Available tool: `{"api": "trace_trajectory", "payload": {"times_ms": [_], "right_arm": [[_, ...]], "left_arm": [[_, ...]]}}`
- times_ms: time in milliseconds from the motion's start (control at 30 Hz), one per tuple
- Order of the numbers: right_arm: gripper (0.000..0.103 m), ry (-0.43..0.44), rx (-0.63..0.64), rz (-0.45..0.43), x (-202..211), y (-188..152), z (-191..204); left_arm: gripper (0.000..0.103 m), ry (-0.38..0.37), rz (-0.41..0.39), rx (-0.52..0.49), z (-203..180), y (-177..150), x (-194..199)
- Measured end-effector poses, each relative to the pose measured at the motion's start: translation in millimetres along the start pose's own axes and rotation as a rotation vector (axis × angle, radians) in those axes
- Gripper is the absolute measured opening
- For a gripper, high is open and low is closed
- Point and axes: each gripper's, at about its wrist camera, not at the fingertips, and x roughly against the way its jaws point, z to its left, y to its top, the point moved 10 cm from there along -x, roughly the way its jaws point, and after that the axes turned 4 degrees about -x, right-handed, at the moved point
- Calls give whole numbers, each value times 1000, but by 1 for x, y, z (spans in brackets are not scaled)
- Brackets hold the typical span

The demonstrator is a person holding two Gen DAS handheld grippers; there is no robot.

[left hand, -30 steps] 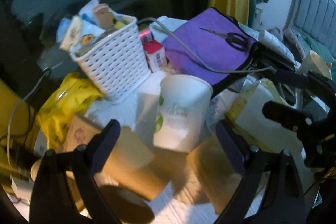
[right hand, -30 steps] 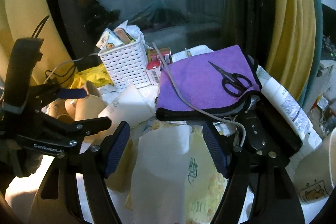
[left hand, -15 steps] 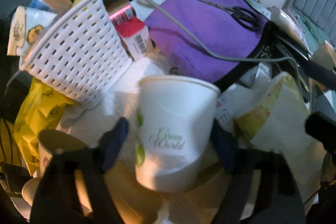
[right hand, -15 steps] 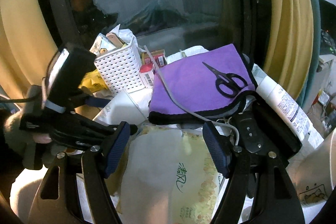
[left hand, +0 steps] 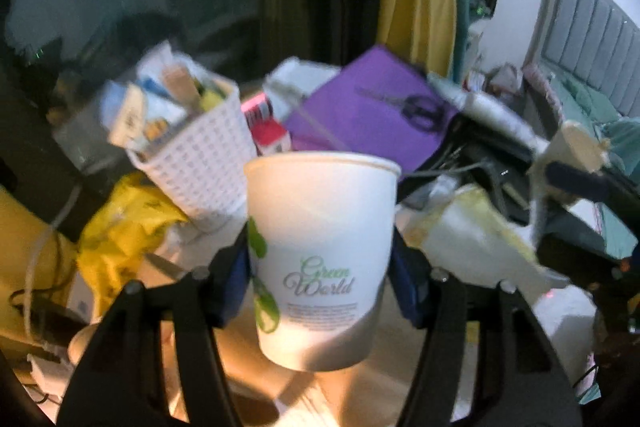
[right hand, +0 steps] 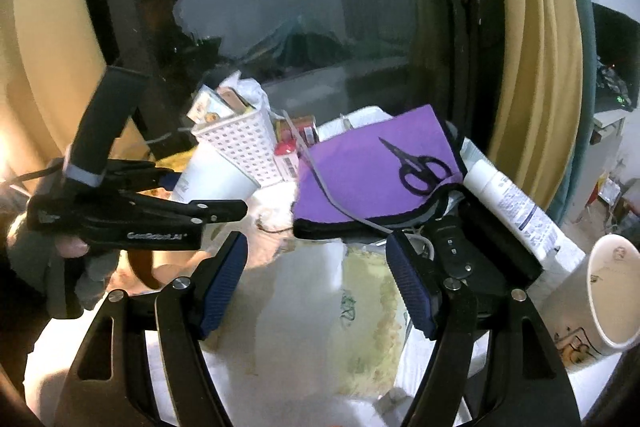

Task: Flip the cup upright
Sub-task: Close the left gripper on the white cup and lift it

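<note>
Between the blue pads of the left gripper (left hand: 320, 273) sits a white paper cup (left hand: 322, 251) printed "Green World", rim up, mouth facing the ceiling; both pads press against its sides, so the gripper is pinching the cup. Cup base appears lifted clear of the warm-lit counter (left hand: 392, 367), with its shadow falling below; frame is motion-blurred, so contact at the base cannot be confirmed. Behind the cup, to its left, a white perforated basket (left hand: 200, 163) stuffed with packets leans slightly; a yellow plastic bag (left hand: 120, 227) lies beside the basket's lower left. A red-and-white carton (left hand: 272, 139) stands just right of the basket. Further back, a purple cloth (left hand: 372, 115) carries black scissors (left hand: 420, 107), blurred here. From the right wrist view: right gripper (right hand: 316, 283) has its jaws spread wide, nothing between them, hovering above a crumpled white-and-yellow plastic bag (right hand: 320, 327). Same view shows the left gripper (right hand: 200, 183) at left, held in a hand (right hand: 72, 247), with the cup (right hand: 212, 179) between its fingers just in front of the basket (right hand: 240, 143). Scissors (right hand: 420, 167) rest flat on the purple cloth (right hand: 360, 167); a grey cable (right hand: 320, 183) crosses the cloth. A white tube (right hand: 516, 211) lies along the cloth's right edge. A second paper cup (right hand: 612, 291) lies tilted at far right, mouth toward the camera.
</note>
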Motion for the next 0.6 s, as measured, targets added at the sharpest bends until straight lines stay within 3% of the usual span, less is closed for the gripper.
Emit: {"api": "trace_trajectory", "payload": {"times_ms": [233,600], "right_arm": [[75,39,24,-55,43,6,30],[75,94,75,-75,103,-23,79]], "left_arm": [[62,21,-152,2,-16,-1,79],[62,63,-240,65,-36,-84,173]]}}
